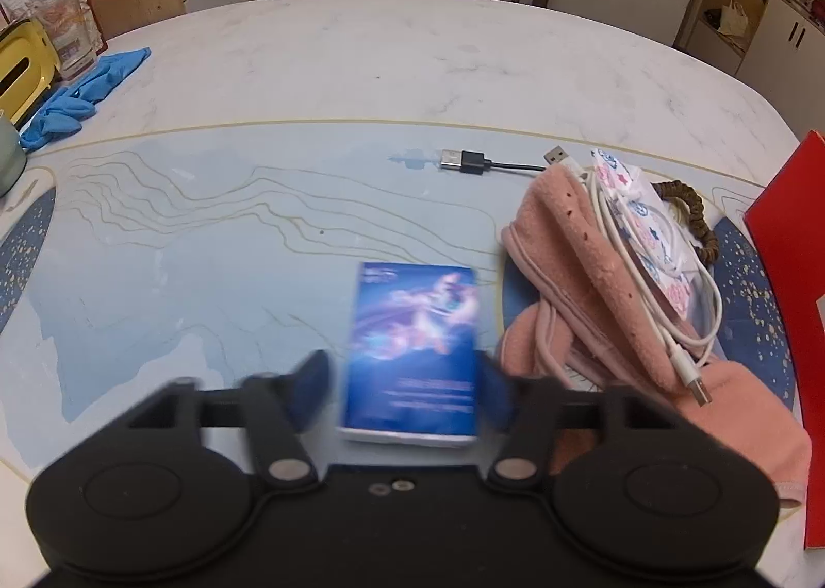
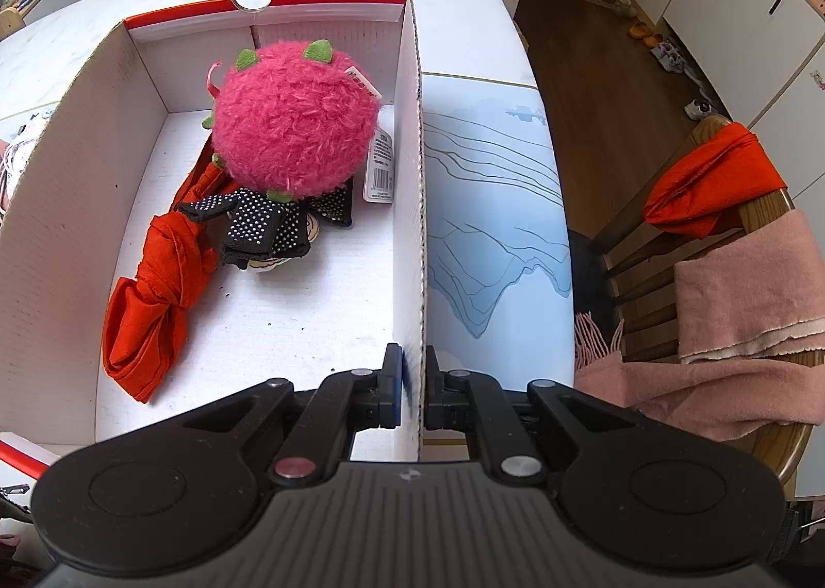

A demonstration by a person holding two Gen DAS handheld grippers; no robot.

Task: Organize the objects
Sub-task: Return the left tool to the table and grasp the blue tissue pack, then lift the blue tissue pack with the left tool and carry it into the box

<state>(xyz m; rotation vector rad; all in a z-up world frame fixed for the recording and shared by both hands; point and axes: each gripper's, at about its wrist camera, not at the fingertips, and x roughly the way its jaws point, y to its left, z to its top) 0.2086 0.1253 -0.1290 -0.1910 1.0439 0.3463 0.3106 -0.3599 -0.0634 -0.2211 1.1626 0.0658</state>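
The left gripper [image 1: 405, 384], at the lower centre of its frame, brackets a blue card box [image 1: 412, 351] lying on the bench [image 1: 361, 72], jaws half-open; whether the pads press is blurred. The right gripper [image 2: 411, 392] is clamped on the wall of the shoe box [image 2: 417, 227]. The pick-up is in hand; next, grip firmly and carry it into that box.

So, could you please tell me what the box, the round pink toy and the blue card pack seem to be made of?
The box looks like white corrugated cardboard: fluting shows along its cut wall edge. The pink toy looks like shaggy plush, with long fuzzy fibres. The card pack seems to be glossy printed card or film, but it is blurred.
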